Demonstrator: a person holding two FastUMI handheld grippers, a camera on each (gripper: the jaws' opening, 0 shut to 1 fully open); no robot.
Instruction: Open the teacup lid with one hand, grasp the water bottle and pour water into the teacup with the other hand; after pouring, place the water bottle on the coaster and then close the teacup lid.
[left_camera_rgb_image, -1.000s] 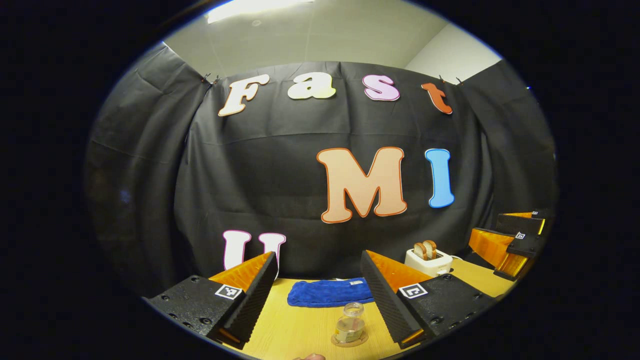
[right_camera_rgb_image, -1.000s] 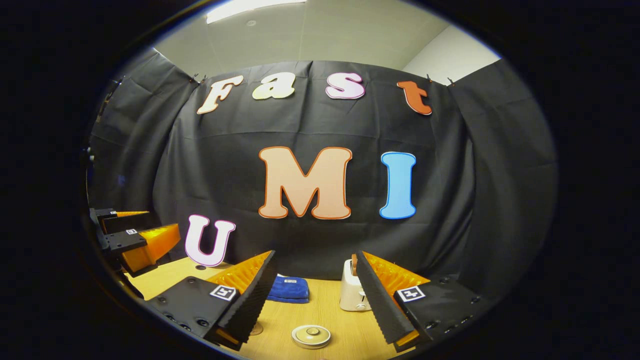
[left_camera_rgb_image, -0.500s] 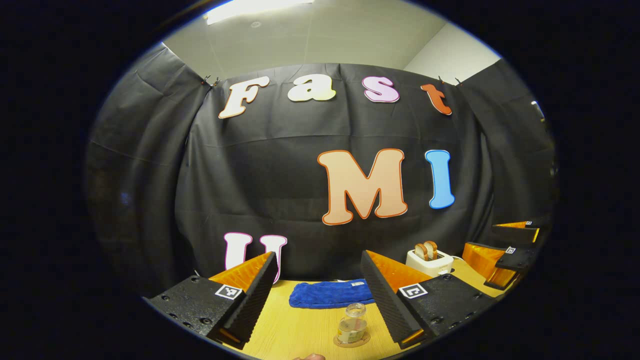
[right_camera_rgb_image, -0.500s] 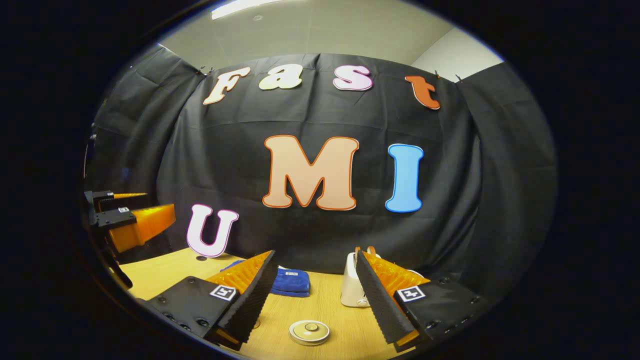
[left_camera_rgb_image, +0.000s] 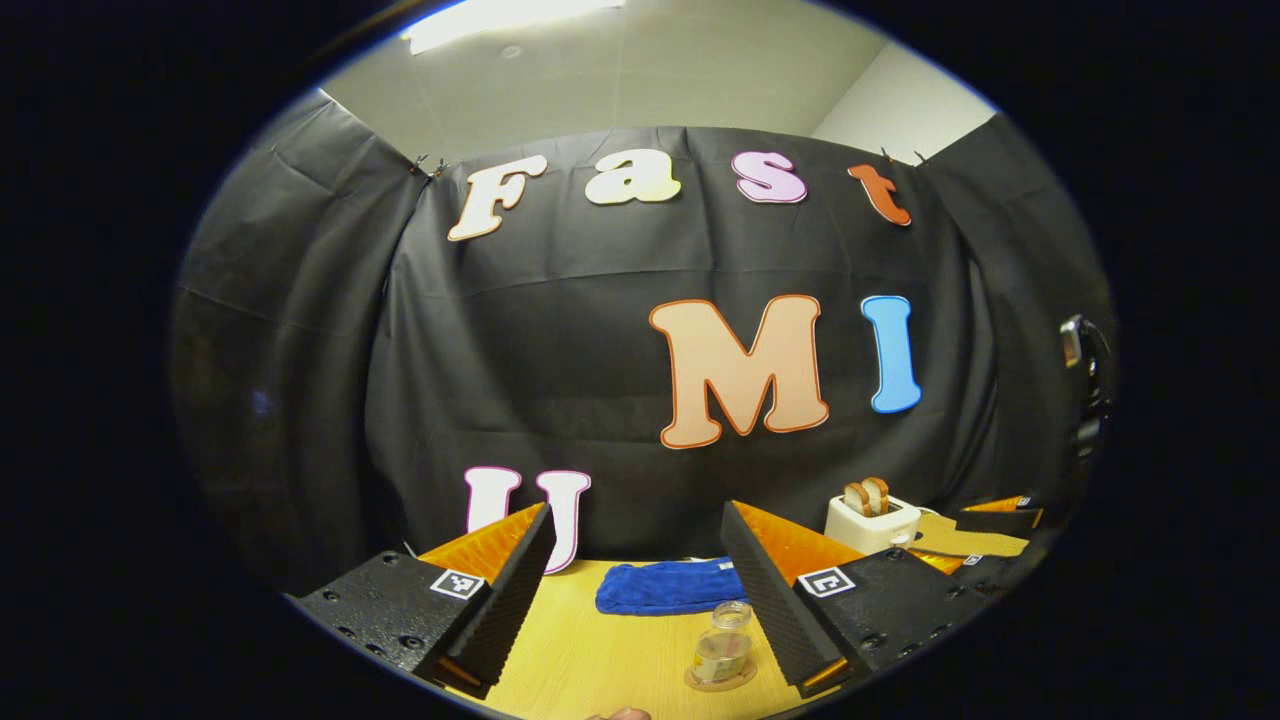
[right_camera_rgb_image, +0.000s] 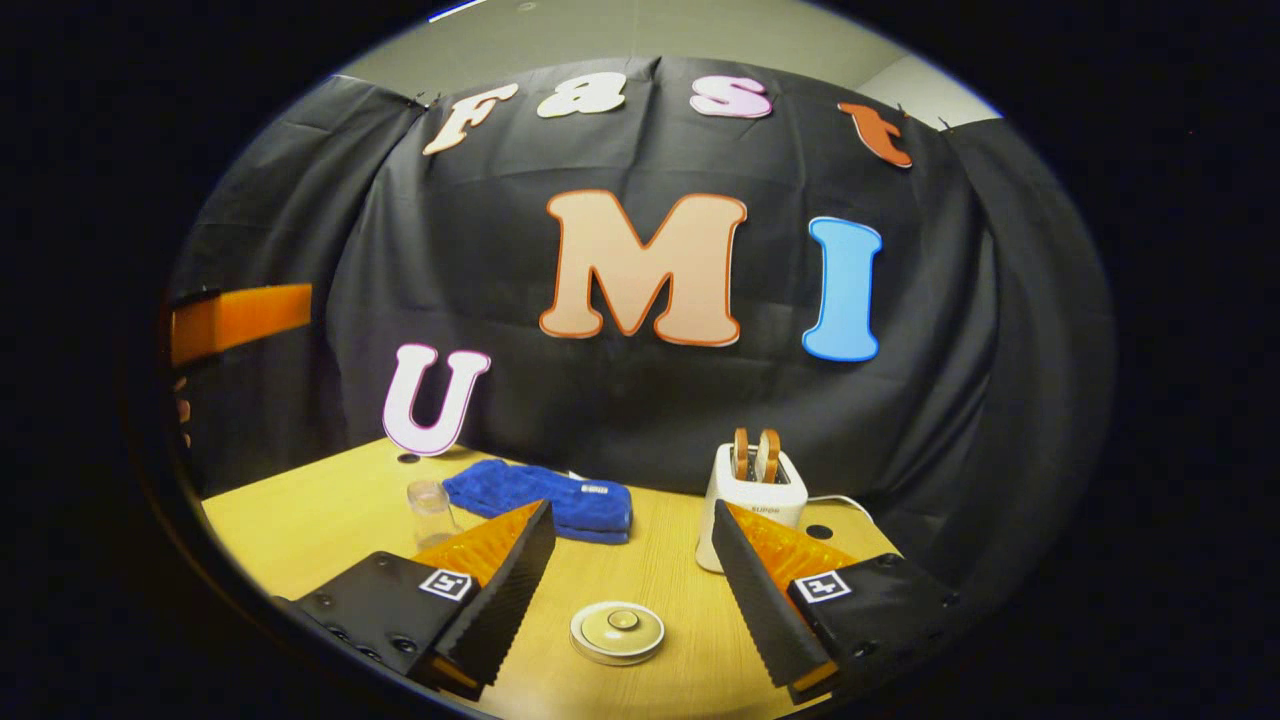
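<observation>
water bottle (right_camera_rgb_image: 430, 508): base behind finger | toaster (right_camera_rgb_image: 752, 500): lower corner behind finger

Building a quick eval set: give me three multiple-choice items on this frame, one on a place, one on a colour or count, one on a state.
1. What does the water bottle stand on?
A. the coaster
B. the blue towel
C. the toaster

2. How many bread slices stick up from the toaster?
A. one
B. two
C. four

3. How do the right gripper fingers stand?
A. pressed onto the teacup lid
B. closed with nothing between
C. apart, holding nothing

Answers:
1. A: in the left gripper view the bottle sits upright on a round coaster on the table, in front of the towel.
2. B: two brown slices show side by side in the slots.
3. C: in the right gripper view the teacup lid lies on the table between and beyond the spread fingers, untouched.
</observation>
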